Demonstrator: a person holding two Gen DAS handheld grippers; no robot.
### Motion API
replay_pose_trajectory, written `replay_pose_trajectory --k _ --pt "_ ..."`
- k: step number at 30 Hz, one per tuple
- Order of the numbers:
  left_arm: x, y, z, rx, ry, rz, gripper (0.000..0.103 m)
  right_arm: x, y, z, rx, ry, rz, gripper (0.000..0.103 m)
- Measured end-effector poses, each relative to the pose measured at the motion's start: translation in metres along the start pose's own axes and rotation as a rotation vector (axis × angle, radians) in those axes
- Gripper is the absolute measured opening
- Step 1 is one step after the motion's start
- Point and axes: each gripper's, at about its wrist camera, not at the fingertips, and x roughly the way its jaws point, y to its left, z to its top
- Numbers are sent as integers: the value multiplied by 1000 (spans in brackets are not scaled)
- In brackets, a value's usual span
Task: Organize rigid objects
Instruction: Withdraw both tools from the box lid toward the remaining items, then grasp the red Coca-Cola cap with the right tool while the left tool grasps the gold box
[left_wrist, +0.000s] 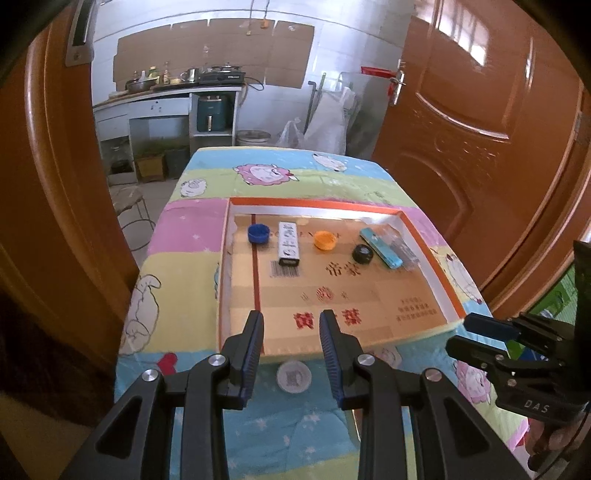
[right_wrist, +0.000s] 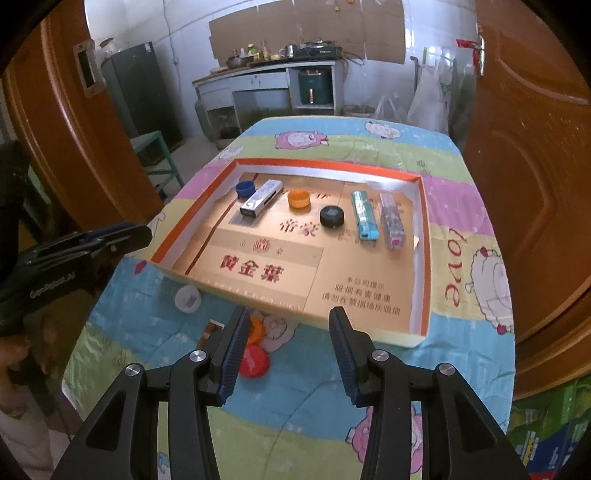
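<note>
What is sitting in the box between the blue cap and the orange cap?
A white and silver lighter lies between the blue cap and the orange cap, inside the box. Both wrist views show it.

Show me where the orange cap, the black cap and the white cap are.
orange cap (right_wrist: 299, 198): right wrist view, on its open top.
black cap (right_wrist: 331, 216): right wrist view, on its top face.
white cap (left_wrist: 294, 377): left wrist view, on its flat middle.

We see tray (right_wrist: 421, 258) mid-frame on table (right_wrist: 461, 369); inside, along far wall: cap (right_wrist: 244, 187), box (right_wrist: 260, 199), cap, wheel (right_wrist: 331, 216), two lighters (right_wrist: 364, 216). Below tray, lower left: three caps (right_wrist: 188, 299) on table.
</note>
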Motion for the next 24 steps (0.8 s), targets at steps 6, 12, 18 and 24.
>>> replay_pose_trajectory --k 6,12,18,24 --pt "-1 -9 -20 14 8 -27 31 3 4 -17 -3 14 15 46" --pt "-3 -19 -42 22 6 -59 31 15 14 -36 -40 19 30 46" --pt "-6 -27 -58 33 -6 -81 31 38 25 -52 -94 31 24 46" --pt "-4 -29 -67 31 8 -99 31 53 31 -54 -141 25 3 46"
